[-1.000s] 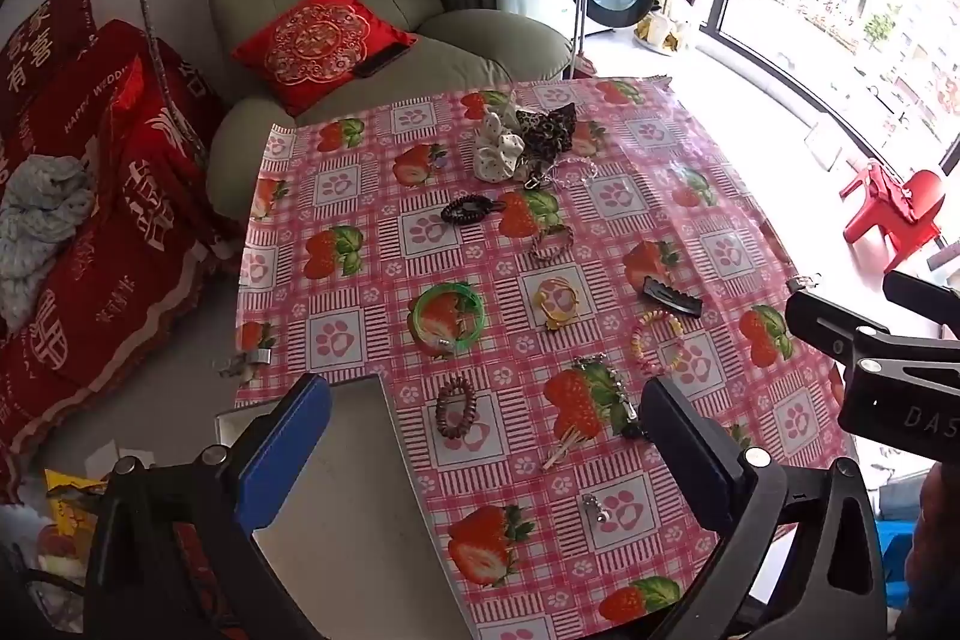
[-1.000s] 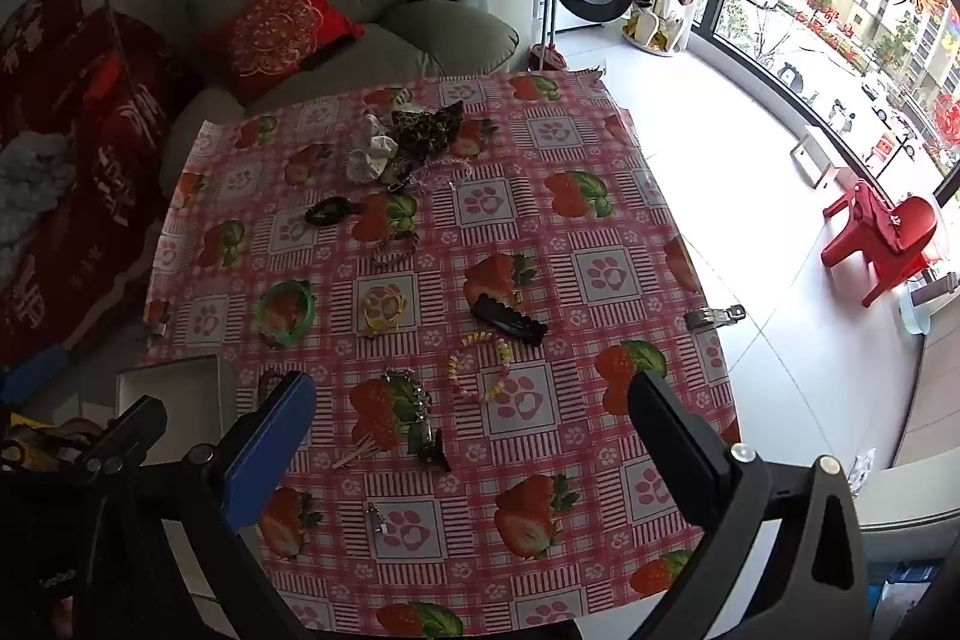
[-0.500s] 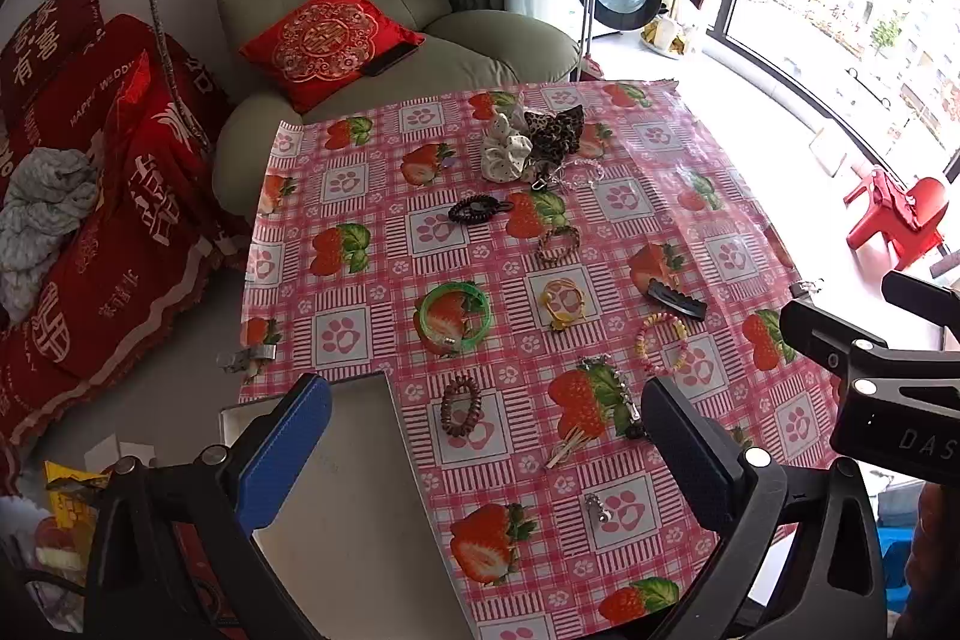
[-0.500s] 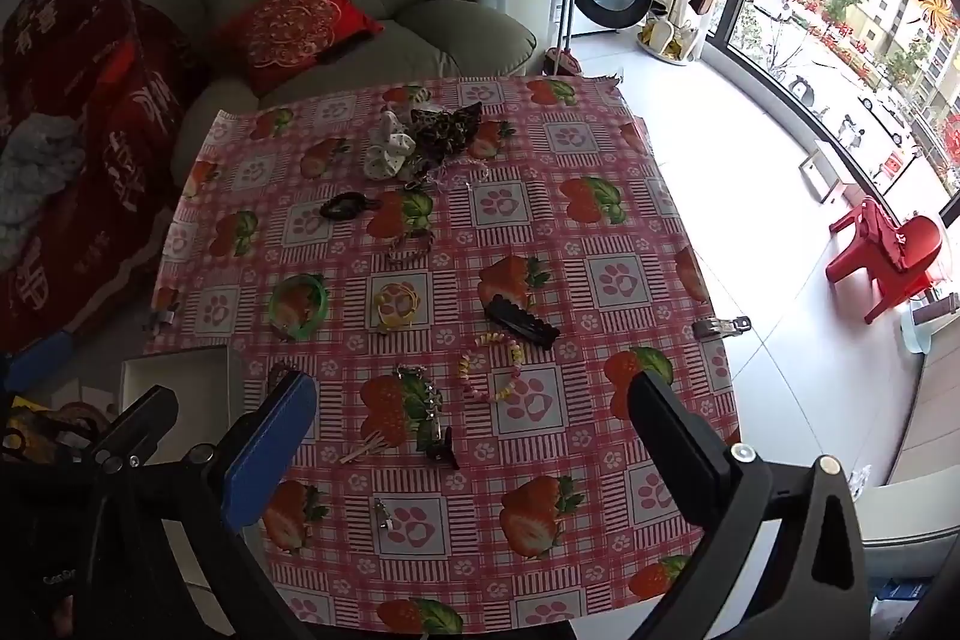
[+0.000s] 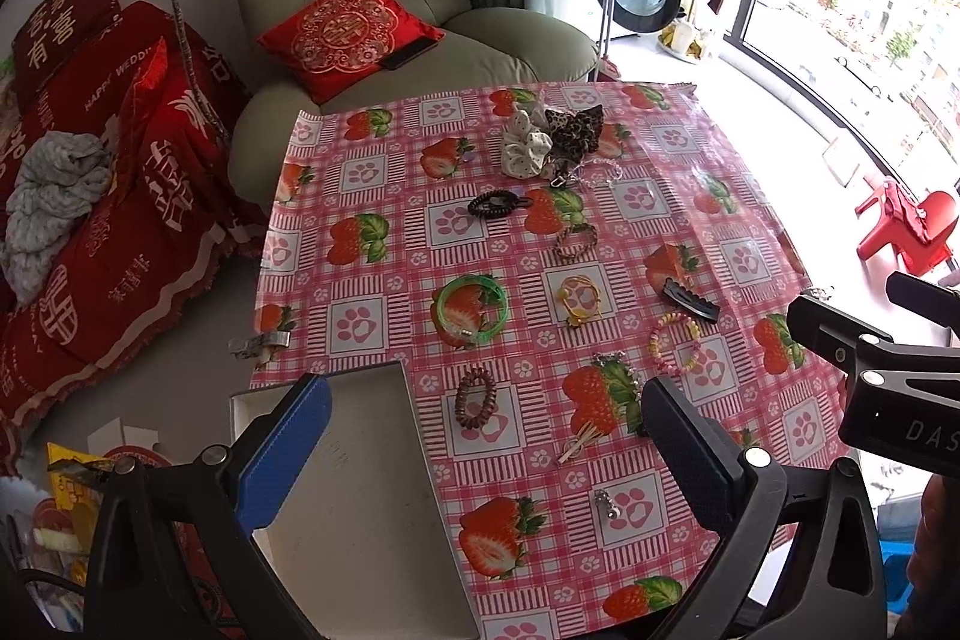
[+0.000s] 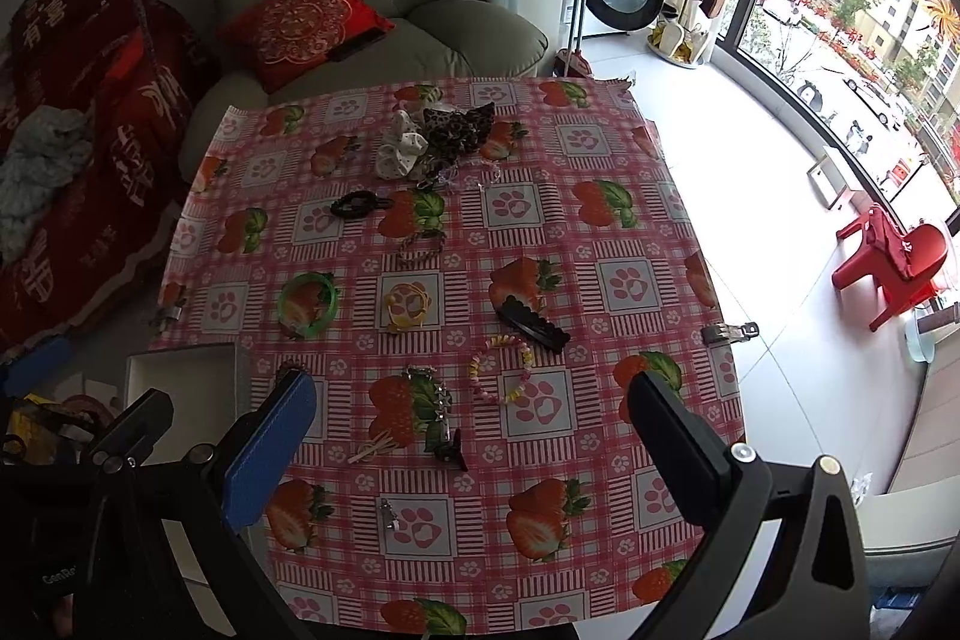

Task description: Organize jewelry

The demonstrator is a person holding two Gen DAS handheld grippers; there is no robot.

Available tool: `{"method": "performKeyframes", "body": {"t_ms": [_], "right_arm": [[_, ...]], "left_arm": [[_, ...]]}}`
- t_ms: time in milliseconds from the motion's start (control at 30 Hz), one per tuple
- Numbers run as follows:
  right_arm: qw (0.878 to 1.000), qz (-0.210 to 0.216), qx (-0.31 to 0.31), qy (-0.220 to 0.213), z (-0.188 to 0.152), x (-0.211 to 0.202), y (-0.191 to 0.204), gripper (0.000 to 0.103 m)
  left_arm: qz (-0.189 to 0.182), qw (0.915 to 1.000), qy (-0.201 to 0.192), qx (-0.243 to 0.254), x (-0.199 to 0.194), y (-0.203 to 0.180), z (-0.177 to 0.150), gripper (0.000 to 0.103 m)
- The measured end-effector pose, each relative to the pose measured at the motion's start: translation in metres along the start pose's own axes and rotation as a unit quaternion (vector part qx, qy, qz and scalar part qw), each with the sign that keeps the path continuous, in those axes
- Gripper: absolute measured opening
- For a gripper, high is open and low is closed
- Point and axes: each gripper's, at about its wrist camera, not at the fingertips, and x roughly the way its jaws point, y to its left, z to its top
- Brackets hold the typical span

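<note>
tray point(image 5: 360, 508) under left gripper point(image 5: 480, 448), on table edge | coiled tie point(image 5: 475, 397) just right of tray | bangle point(image 5: 471, 310) ahead | scrunchies point(image 5: 543, 139) far ahead

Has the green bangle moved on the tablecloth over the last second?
No. The green bangle lies around the same printed strawberry, beside the same paw square; only the cameras shifted.

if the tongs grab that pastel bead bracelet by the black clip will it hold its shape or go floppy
The pastel bead bracelet is probably floppy: its loop lies uneven on the tablecloth. Small separate beads suggest it is light and would sag from one pinch. Round beads may slip between flat pads.
</note>
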Motion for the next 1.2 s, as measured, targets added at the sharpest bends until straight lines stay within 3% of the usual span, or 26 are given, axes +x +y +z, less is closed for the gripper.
{"method": "performKeyframes", "body": {"t_ms": [1200], "right_arm": [[1.000, 0.011, -0.011, 0.000, -0.006, -0.001, 0.008, 0.103]], "left_arm": [[0.015, 0.9995, 0.010, -0.025, -0.003, 0.014, -0.014, 0.103]]}}
